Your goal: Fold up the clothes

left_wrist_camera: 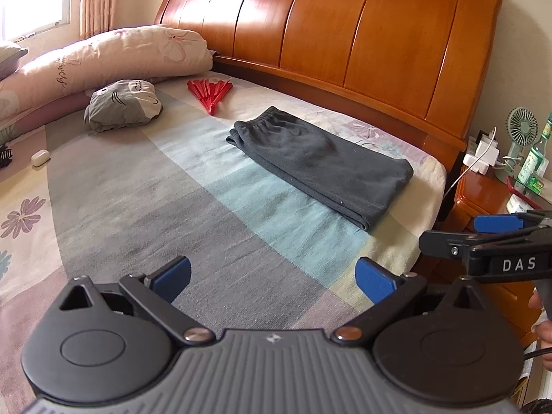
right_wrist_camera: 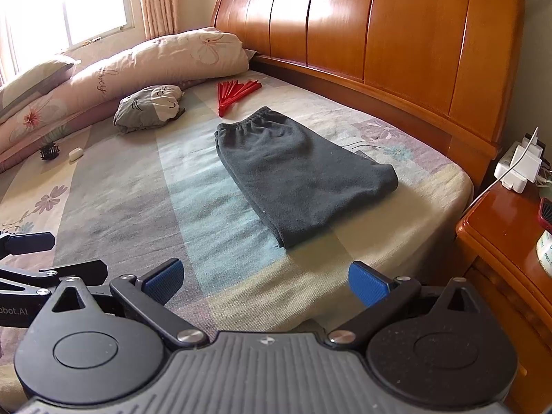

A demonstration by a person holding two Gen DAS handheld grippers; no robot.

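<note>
a folded pair of dark grey fleece trousers with an elastic waistband (left_wrist_camera: 321, 162) (right_wrist_camera: 300, 176) is seen lying flat on the patchwork pastel bedsheet (left_wrist_camera: 145, 200) (right_wrist_camera: 114, 200), near the orange wooden headboard (left_wrist_camera: 345, 34) (right_wrist_camera: 396, 27). beyond the trousers a red folding fan (left_wrist_camera: 208, 91) (right_wrist_camera: 238, 95) is laid. short of the trousers, the left gripper (left_wrist_camera: 272, 277) (right_wrist_camera: 31, 252) and the right gripper (right_wrist_camera: 265, 281) (left_wrist_camera: 483, 231) are held apart from the cloth, jaws spread wide with nothing between them.

trousers (right_wrist_camera: 300, 176) on bed (right_wrist_camera: 114, 207) | fan (right_wrist_camera: 236, 94) behind | headboard (right_wrist_camera: 379, 34) right
</note>
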